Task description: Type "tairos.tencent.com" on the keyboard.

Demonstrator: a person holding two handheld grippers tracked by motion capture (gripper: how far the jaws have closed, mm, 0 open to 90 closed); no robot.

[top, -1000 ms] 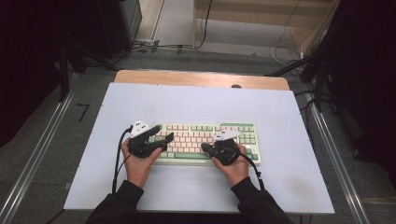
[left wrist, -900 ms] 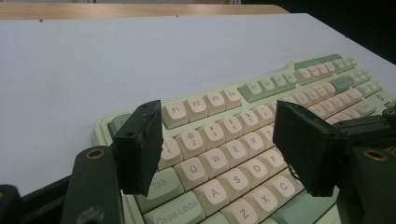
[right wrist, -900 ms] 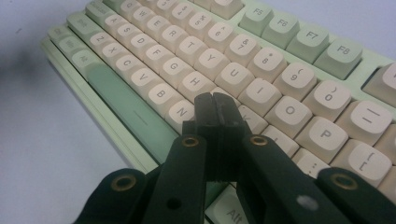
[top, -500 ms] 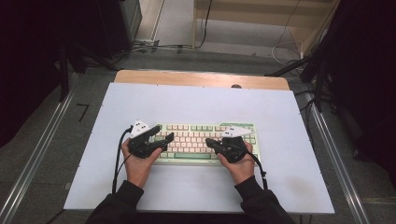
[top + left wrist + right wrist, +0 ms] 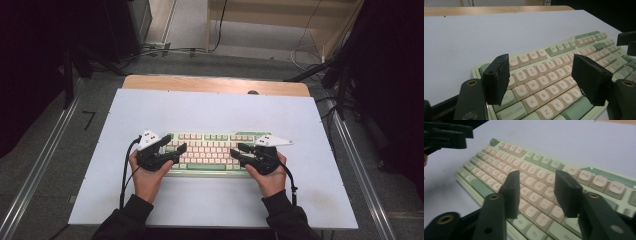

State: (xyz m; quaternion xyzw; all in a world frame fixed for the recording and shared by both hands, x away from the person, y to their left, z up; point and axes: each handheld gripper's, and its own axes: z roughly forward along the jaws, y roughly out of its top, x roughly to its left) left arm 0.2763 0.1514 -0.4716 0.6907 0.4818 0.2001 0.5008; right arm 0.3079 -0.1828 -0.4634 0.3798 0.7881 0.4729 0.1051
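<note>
Keyboard: cream and pale-green keys, lying lengthwise on the white surface, nearer my edge than the far one.

My left gripper: over the keyboard's left end, fingers apart, pointing inward, nothing between them; grey plate on top, cable trailing back past my wrist.

My right gripper: over the right end, fingers just opened, nothing between them, pointing inward toward the left one.

Wooden strip: along the surface's far edge.
</note>
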